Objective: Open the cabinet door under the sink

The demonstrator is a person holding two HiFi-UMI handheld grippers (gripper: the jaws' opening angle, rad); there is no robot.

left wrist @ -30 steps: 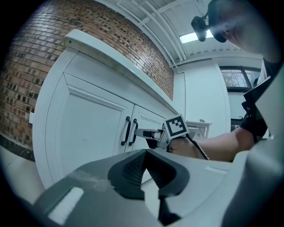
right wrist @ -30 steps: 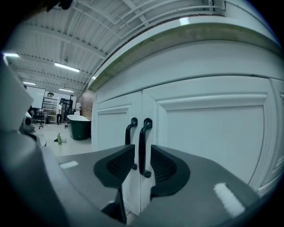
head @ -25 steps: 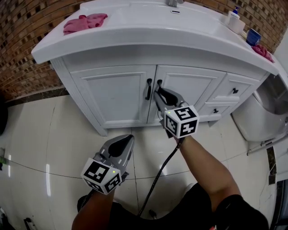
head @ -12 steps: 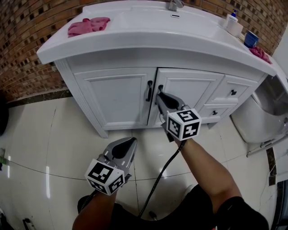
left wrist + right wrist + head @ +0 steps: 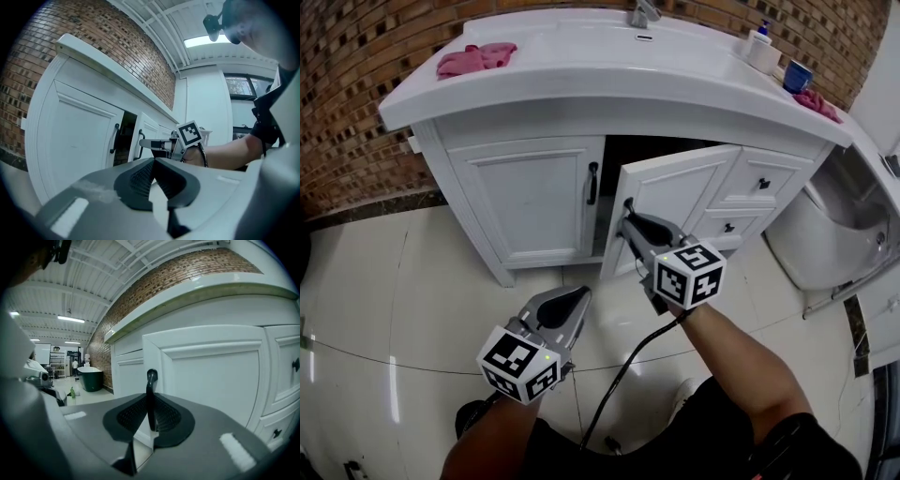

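Right gripper view shows us our right gripper (image 5: pixel 150 418) pinching the upright handle (image 5: pixel 151 380) of the ajar cabinet door (image 5: pixel 211 376), its hinged edge lying to the right.

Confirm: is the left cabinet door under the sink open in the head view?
No, the left door is shut flat; only the right door, its handle in the right hand-held gripper, stands swung out.

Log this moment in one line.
right gripper: shut on right door handle | right door: partly open | left door: closed | left gripper: shut, empty
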